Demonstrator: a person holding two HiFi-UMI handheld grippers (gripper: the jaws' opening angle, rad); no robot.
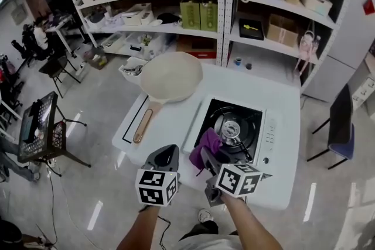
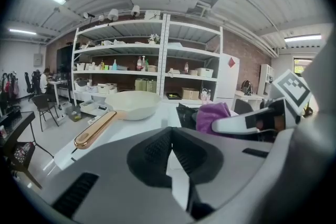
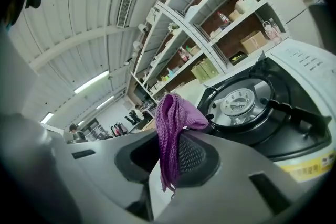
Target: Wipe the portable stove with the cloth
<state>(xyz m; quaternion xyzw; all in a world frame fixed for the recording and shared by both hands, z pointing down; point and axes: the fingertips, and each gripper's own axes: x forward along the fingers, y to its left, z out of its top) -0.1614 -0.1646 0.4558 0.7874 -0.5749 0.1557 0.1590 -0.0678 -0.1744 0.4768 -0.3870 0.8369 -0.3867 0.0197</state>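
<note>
The right gripper [image 3: 170, 157] is seen clamped on the purple cloth [image 3: 171, 118], which is pinched between the jaws, with a folded bunch standing above them and a frayed end hanging below. In the head view the cloth is held at the near left corner of the stove [image 1: 270, 133], beside the black burner; whether it touches the stove surface cannot be told. The left gripper [image 2: 169, 145] is held with its jaws pressed together and nothing between them, just left of the right gripper, over the near edge of the table [image 1: 170, 126]. A pan [image 1: 171, 76] is seen lying on the table, left of the stove.
</note>
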